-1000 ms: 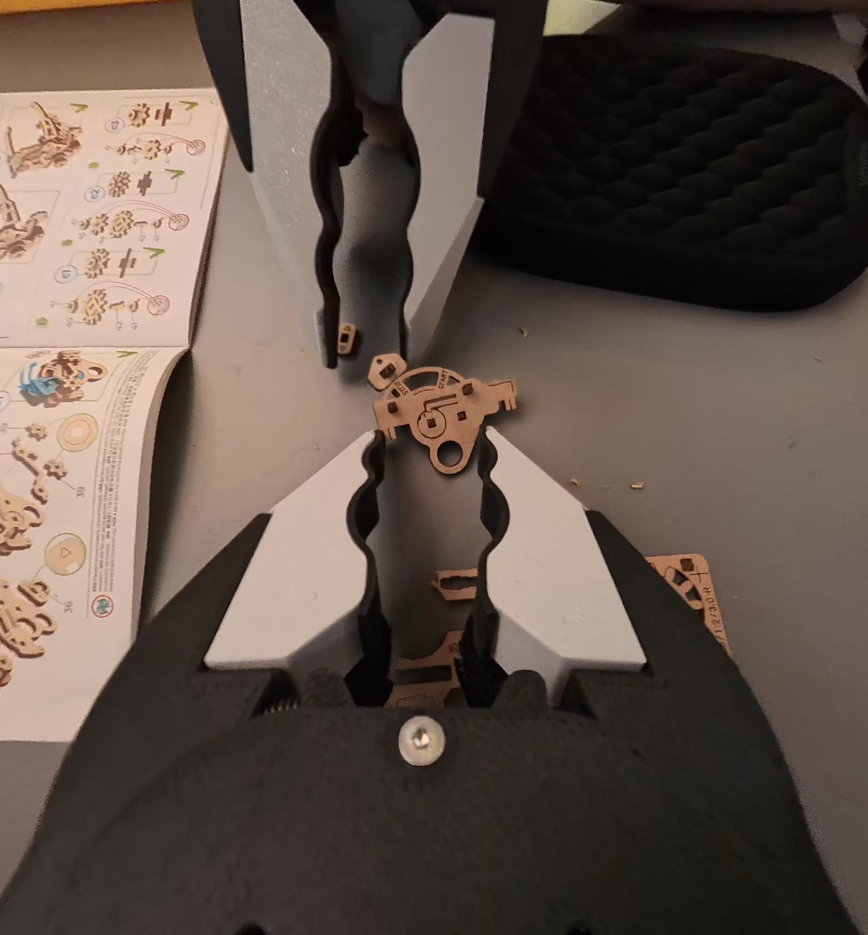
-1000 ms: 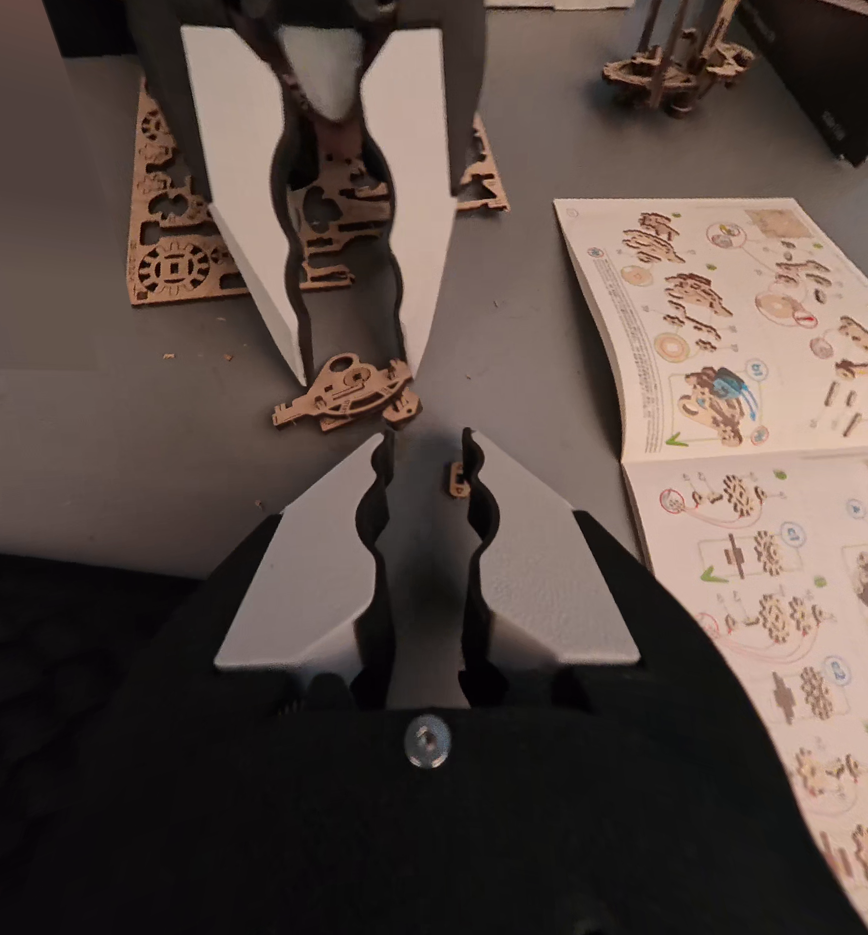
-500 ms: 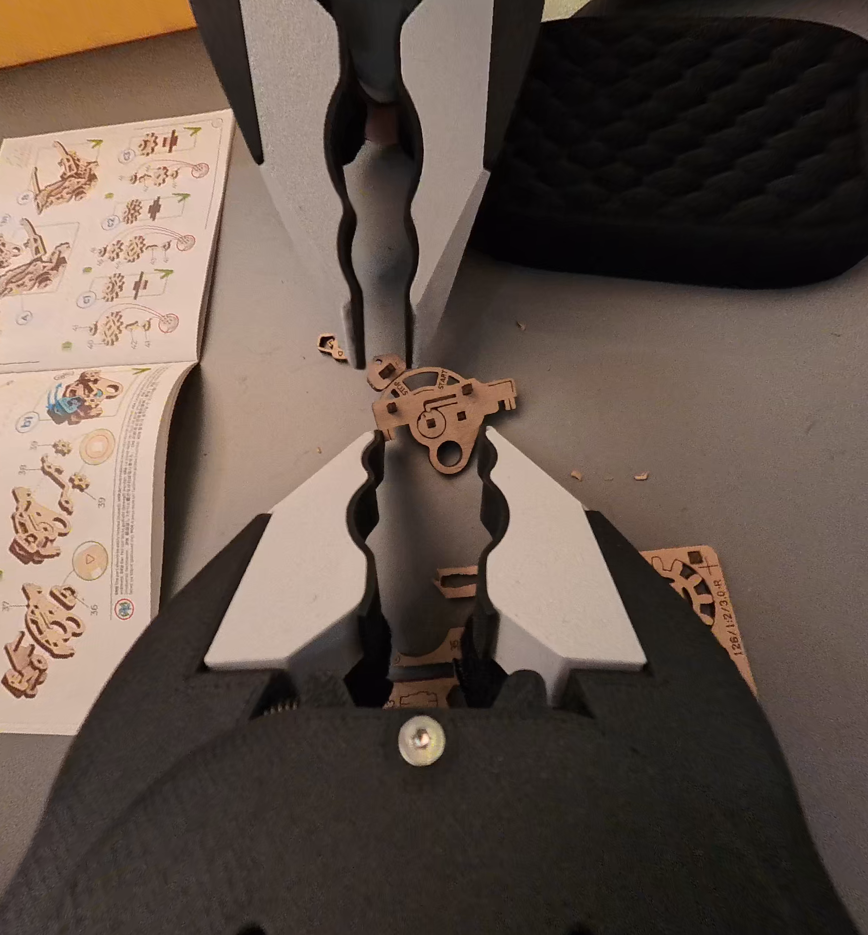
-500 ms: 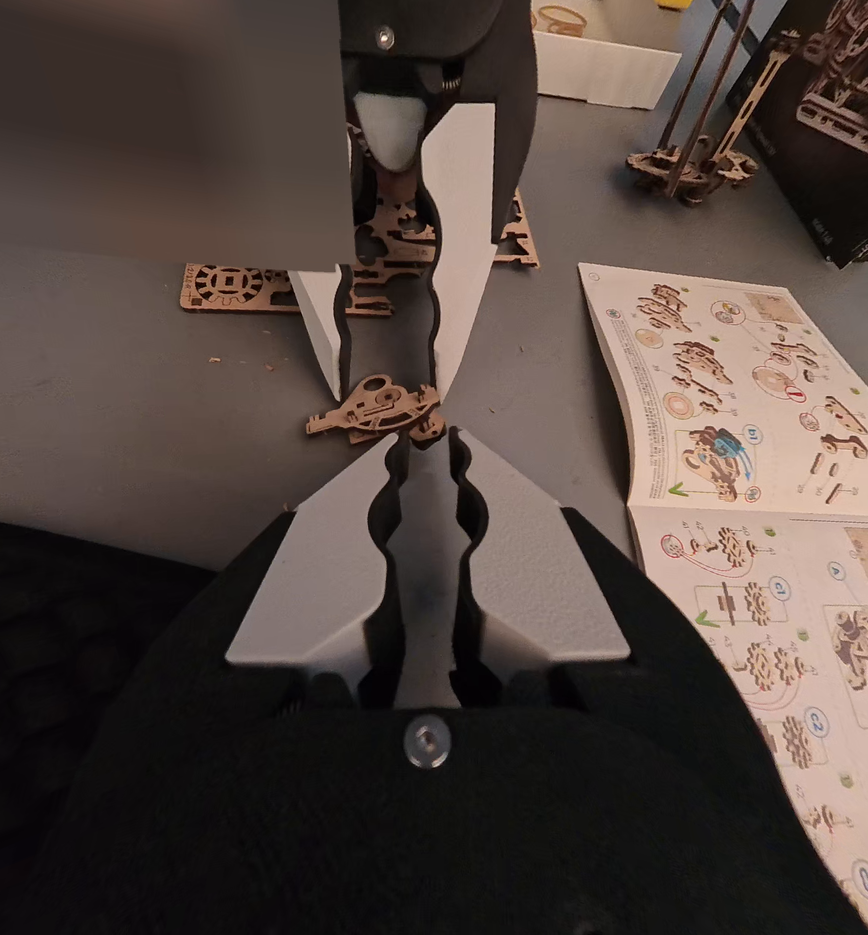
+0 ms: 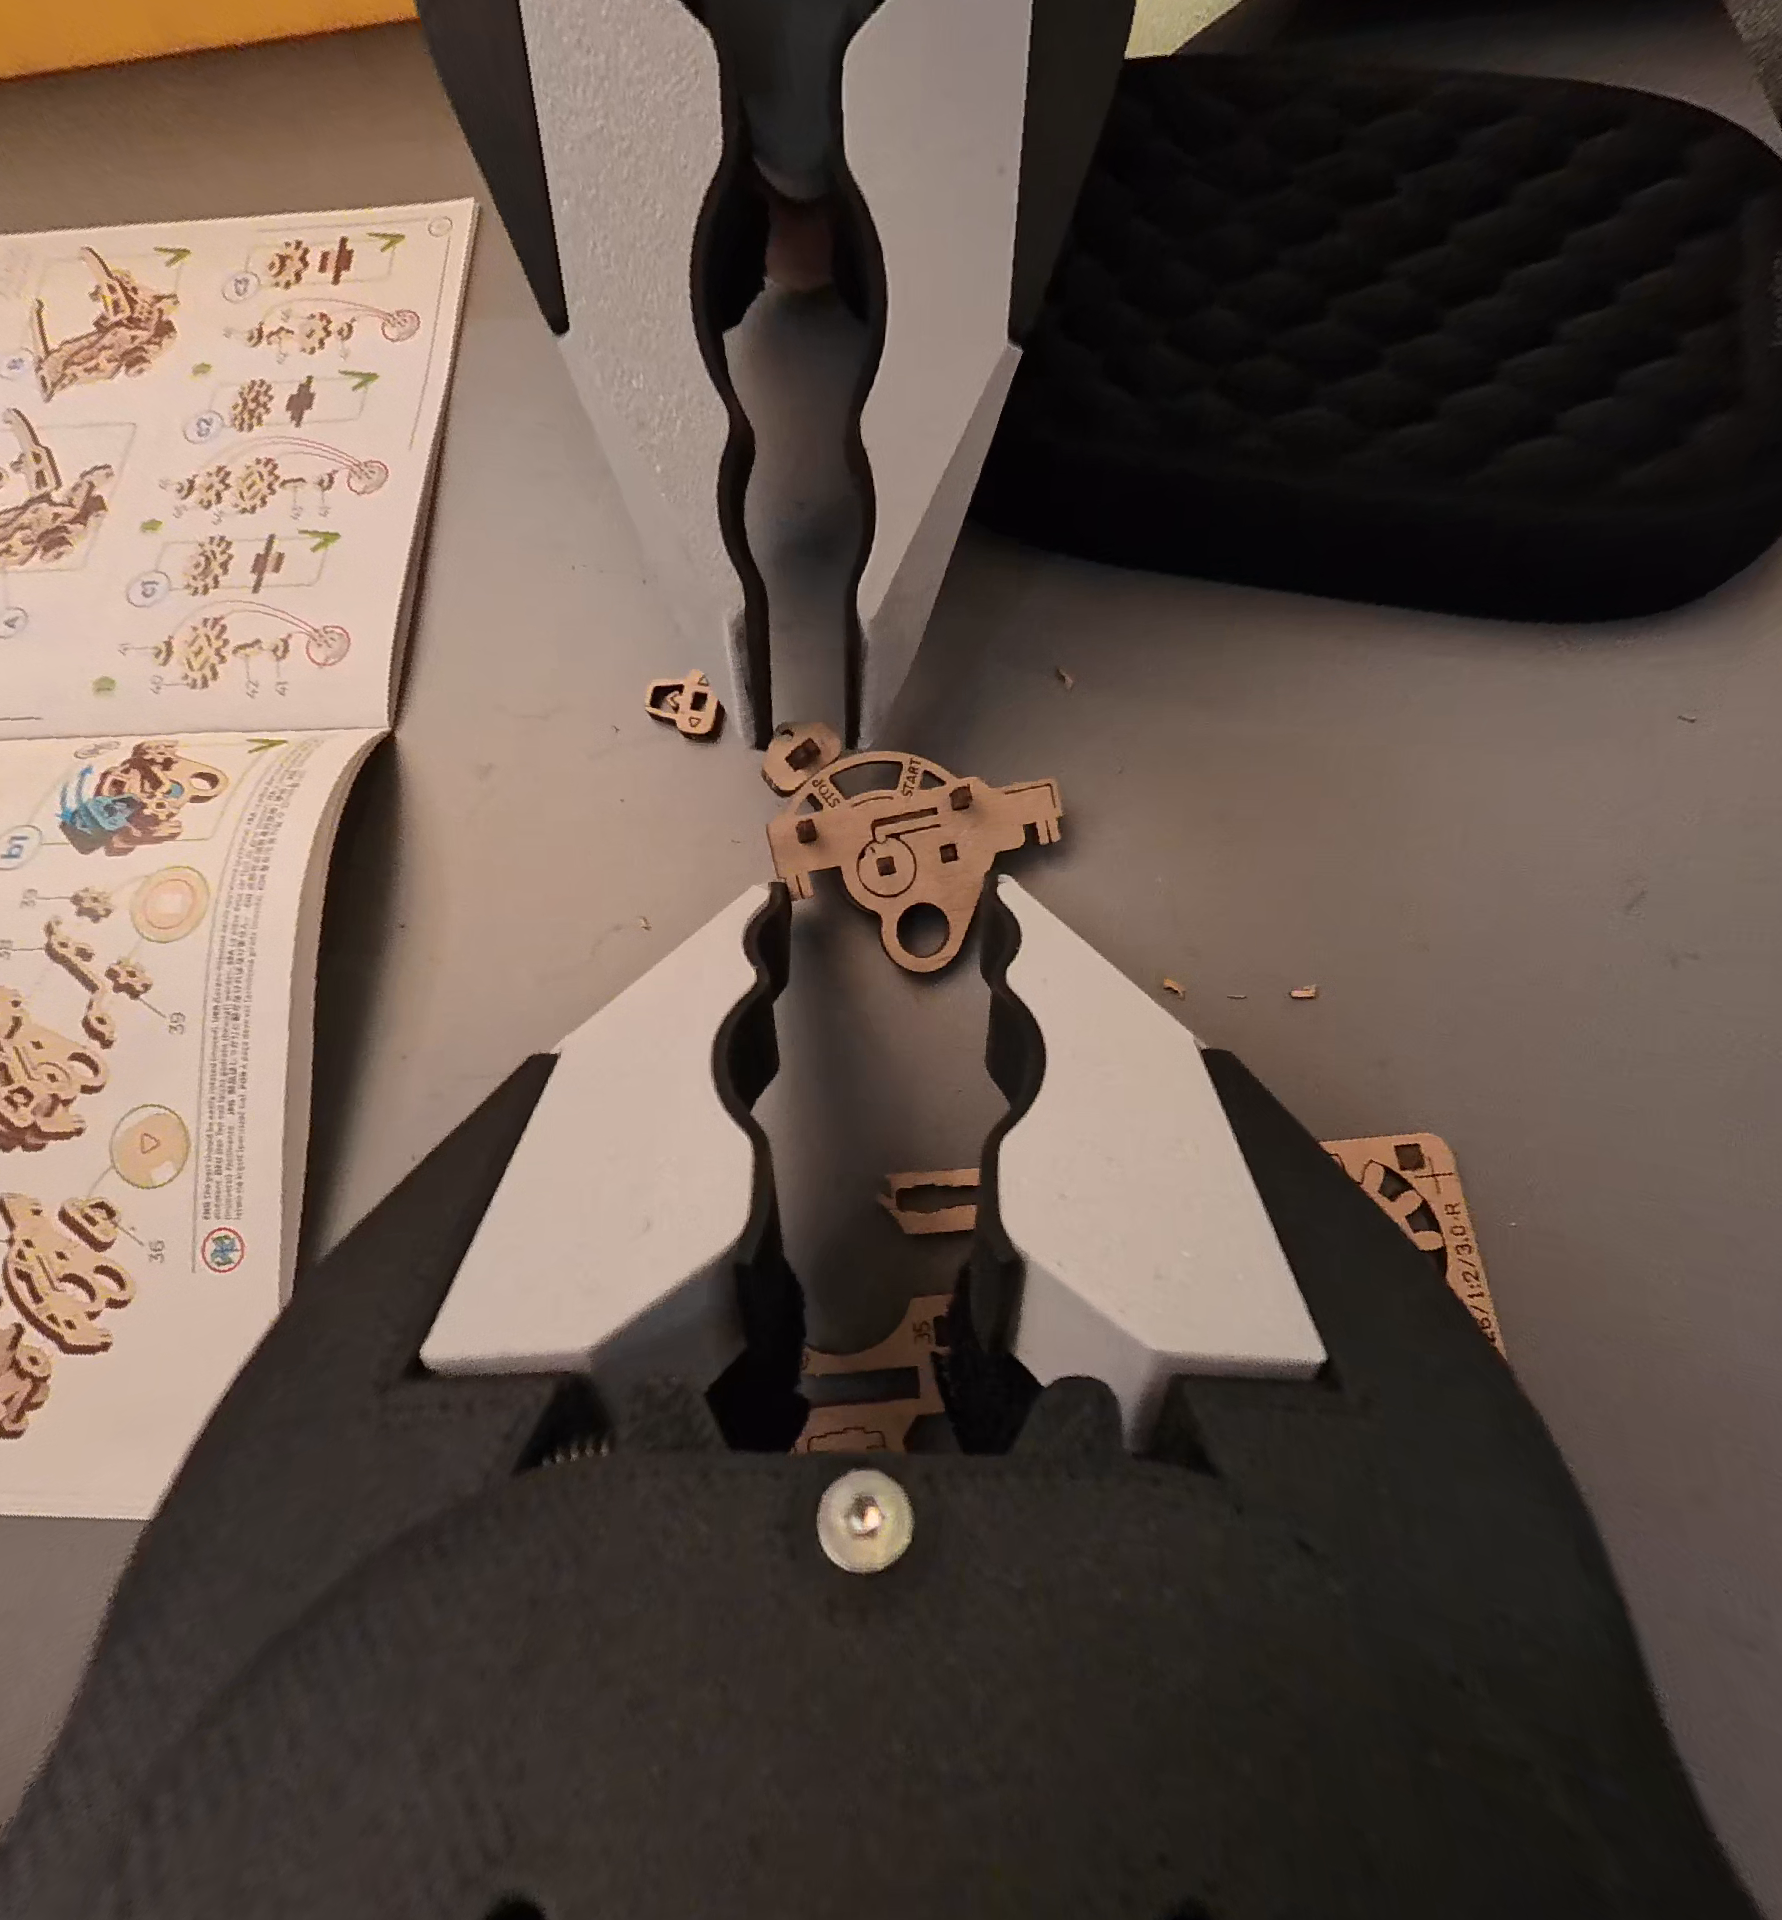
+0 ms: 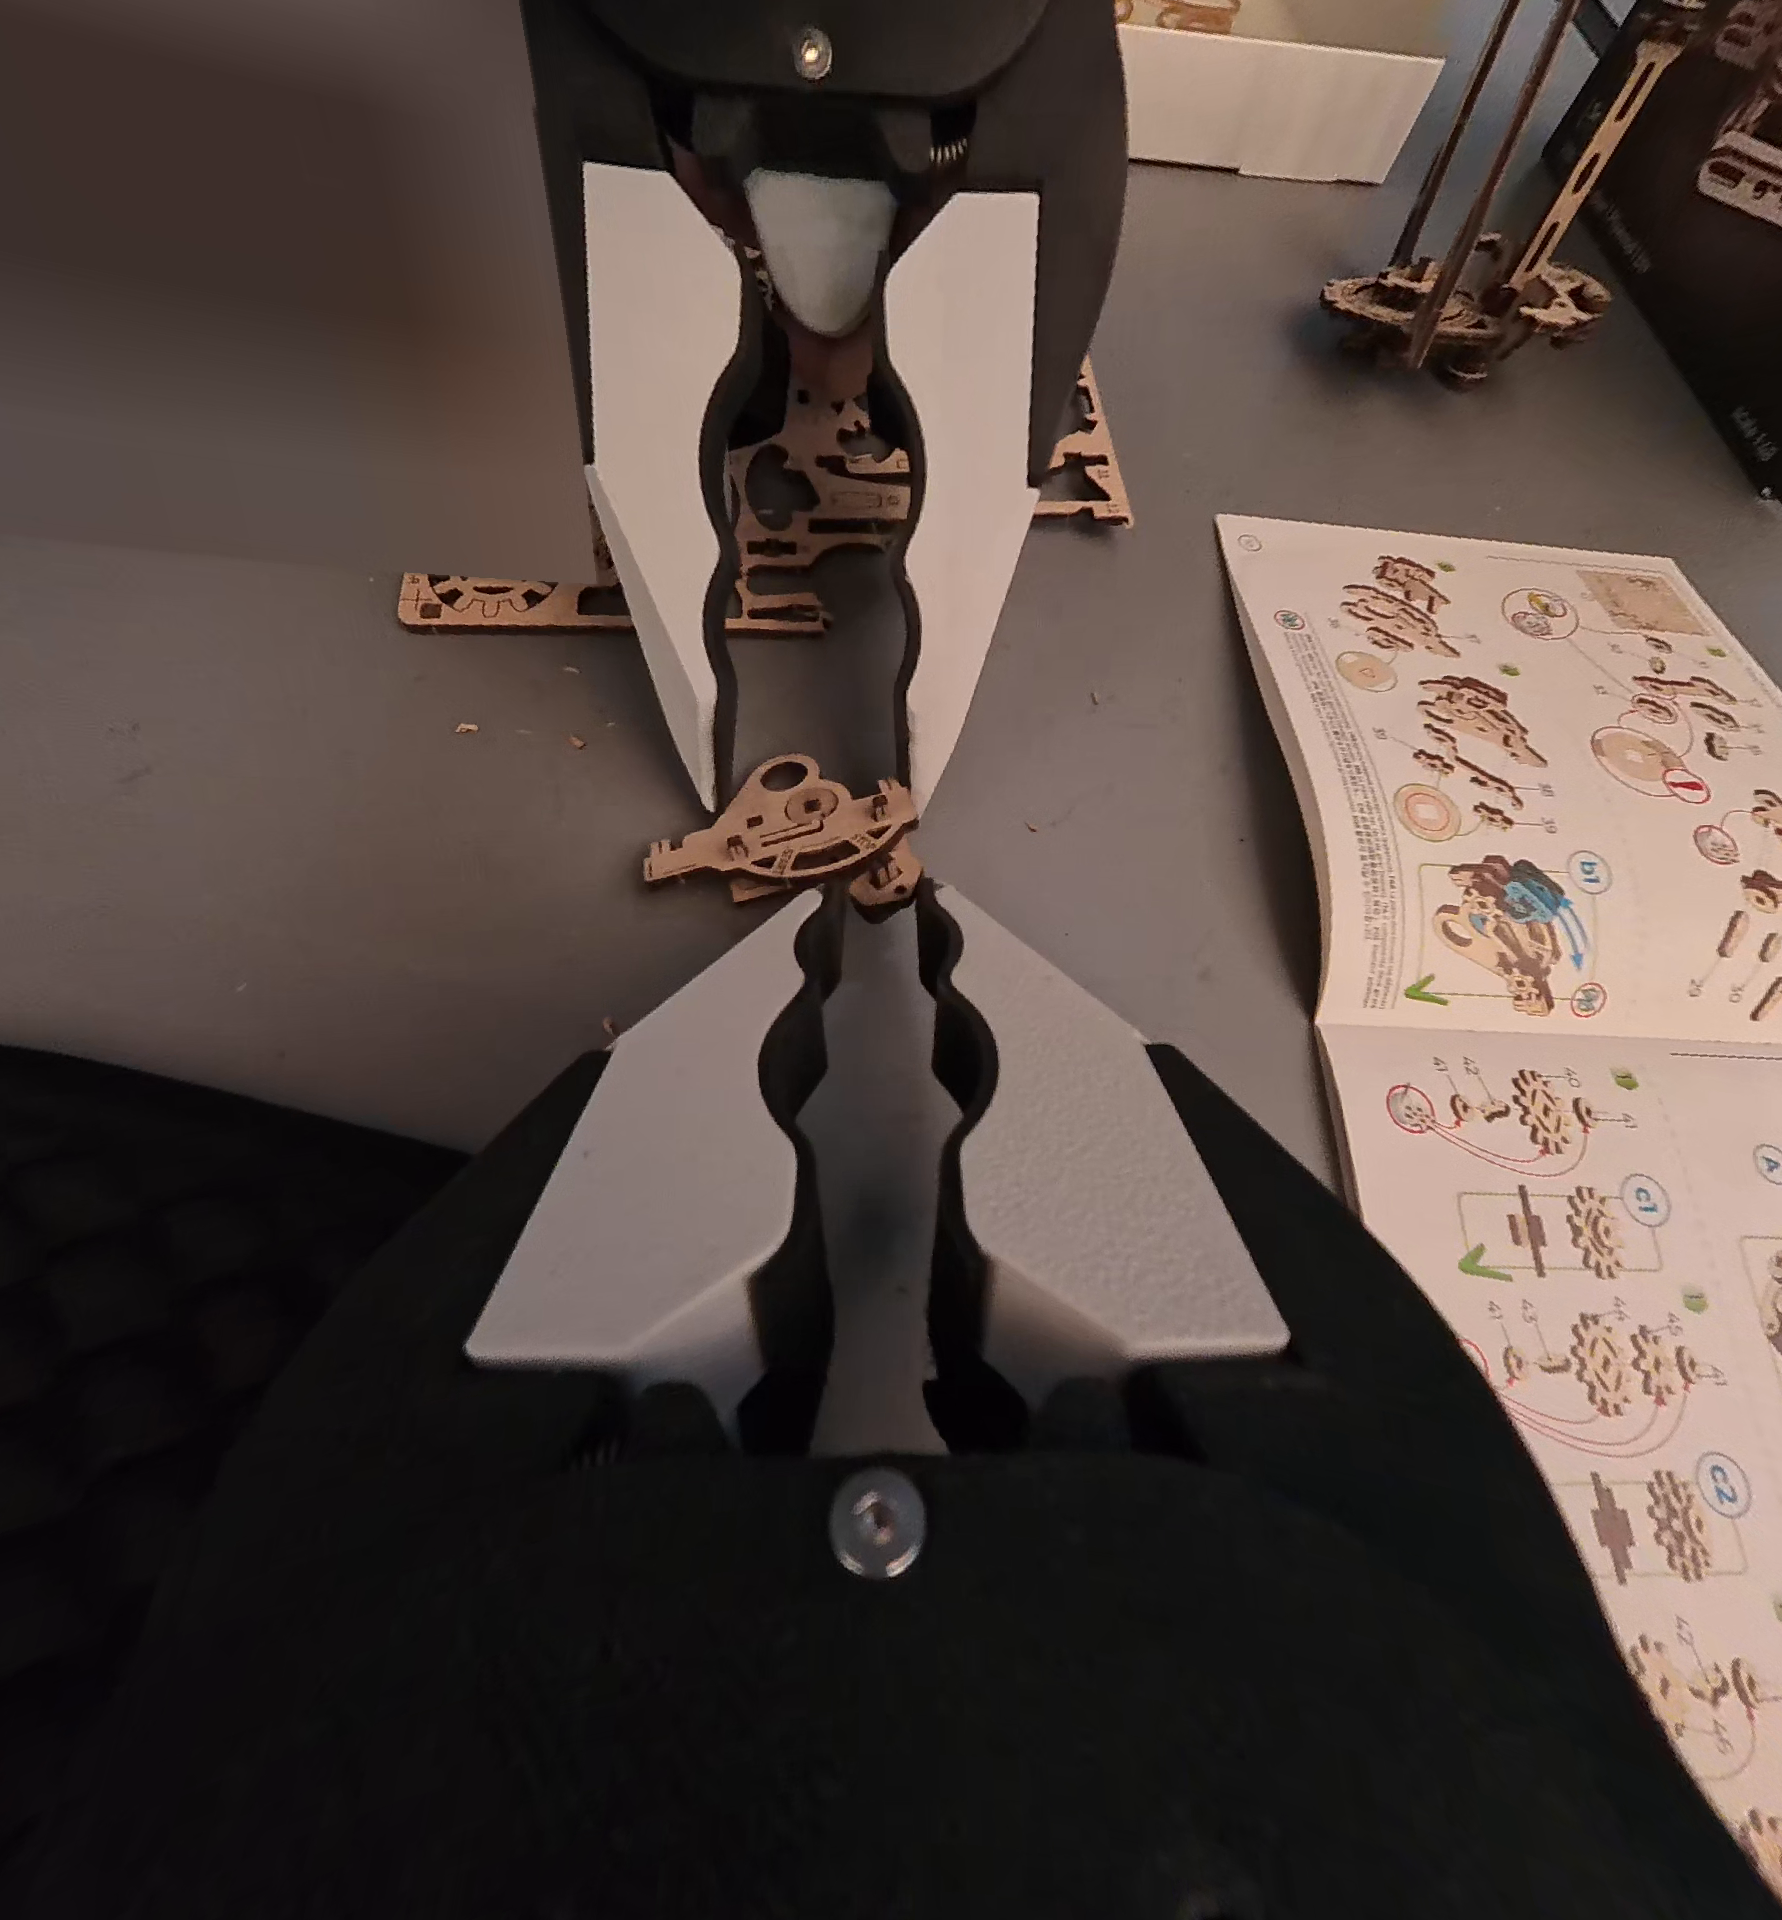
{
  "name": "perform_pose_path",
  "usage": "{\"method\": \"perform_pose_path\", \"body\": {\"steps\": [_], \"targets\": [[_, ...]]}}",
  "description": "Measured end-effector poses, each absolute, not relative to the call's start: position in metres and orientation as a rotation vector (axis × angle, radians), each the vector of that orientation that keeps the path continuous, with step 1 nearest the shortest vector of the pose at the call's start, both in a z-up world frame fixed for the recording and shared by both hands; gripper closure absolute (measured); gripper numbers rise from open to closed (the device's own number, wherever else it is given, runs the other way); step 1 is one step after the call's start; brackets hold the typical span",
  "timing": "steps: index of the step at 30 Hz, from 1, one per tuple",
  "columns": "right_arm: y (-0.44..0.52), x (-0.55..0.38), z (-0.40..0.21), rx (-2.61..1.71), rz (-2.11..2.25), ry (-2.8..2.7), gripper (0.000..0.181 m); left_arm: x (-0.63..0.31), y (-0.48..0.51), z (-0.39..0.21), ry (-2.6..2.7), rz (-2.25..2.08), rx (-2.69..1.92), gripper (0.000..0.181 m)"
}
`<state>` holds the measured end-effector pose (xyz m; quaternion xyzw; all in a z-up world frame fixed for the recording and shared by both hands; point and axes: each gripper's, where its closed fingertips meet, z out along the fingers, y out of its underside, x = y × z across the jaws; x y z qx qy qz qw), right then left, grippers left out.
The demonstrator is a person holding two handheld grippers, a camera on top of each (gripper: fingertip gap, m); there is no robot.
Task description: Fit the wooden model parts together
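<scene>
Both my grippers, left (image 5: pixel 882 899) and right (image 6: pixel 882 894), stand with jaws apart, gripping nothing; the plate (image 5: pixel 902 847) lies between them on the table, small part (image 5: pixel 802 750) touching, not yet fitted

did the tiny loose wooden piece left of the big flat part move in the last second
Yes. The tiny wooden piece left the right gripper jaws and now lies on the table, left of them, beside the unmoved flat wooden part.

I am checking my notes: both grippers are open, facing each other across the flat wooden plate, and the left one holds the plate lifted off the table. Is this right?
Not quite. The left gripper holds nothing: the left wrist view shows the wooden plate lying flat on the table just past its fingers. The rest is right; the right gripper is open too.
</scene>
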<state>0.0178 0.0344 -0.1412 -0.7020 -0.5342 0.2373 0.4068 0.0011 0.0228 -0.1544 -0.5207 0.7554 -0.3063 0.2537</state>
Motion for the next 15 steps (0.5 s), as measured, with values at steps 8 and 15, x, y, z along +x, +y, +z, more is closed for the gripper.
{"method": "perform_pose_path", "body": {"steps": [8,15], "targets": [[0.0339,0.0184,-0.1409,-1.775,0.590,-1.342,0.169,0.0014,0.0232,-0.1545,2.044,-0.838,-1.430,0.146],[0.0337,0.0198,-0.1378,-1.755,0.599,-1.341,0.166,-0.0009,0.0206,-0.1552,2.073,-0.839,-1.381,0.159]]}}
